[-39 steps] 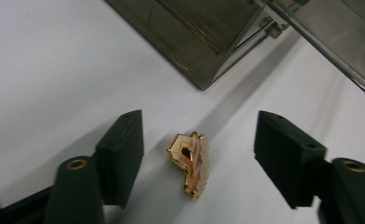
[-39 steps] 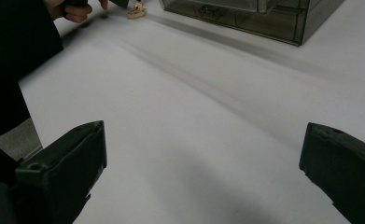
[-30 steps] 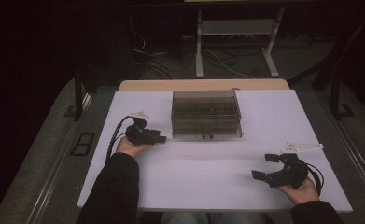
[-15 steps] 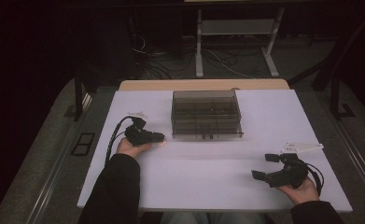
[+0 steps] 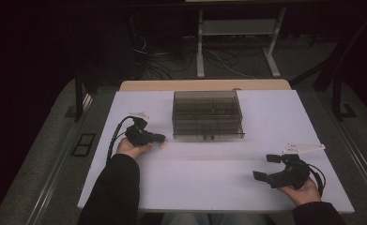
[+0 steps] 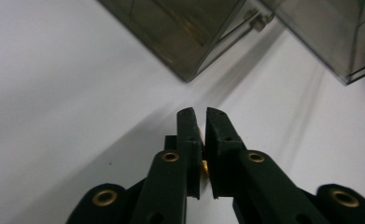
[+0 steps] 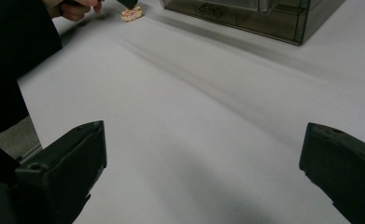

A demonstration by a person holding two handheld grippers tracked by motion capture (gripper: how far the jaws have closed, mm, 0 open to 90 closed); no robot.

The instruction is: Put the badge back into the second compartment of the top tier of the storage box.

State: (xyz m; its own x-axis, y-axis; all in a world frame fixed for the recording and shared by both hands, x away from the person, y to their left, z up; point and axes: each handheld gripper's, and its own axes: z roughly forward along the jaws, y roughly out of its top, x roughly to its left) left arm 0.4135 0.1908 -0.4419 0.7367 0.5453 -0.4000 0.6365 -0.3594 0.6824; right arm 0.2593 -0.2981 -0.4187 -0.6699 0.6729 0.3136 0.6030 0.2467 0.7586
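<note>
A smoky see-through drawer box (image 5: 207,115) stands at the table's middle back, and its corner (image 6: 189,28) rises ahead of my left gripper. My left gripper (image 5: 161,138) rests left of the box. Its jaws have just been closing and now stand together (image 6: 199,114), with nothing showing between the tips. A small tan piece (image 5: 163,145) lies on the table right at those tips (image 7: 131,14); whether it is pinched I cannot tell. My right gripper (image 5: 264,167) is held near the front right edge, open wide (image 7: 203,135), with bare table between its jaws.
The white table top (image 5: 209,168) lies bare between the two hands. The box (image 7: 245,14) stands far ahead of the right gripper. A dark sleeve (image 5: 115,187) comes in at the front left. Metal frames and cables stand beyond the table's far edge.
The left gripper's jaws have drawn together over the small tan piece. Both hands and the box stay where they were.
</note>
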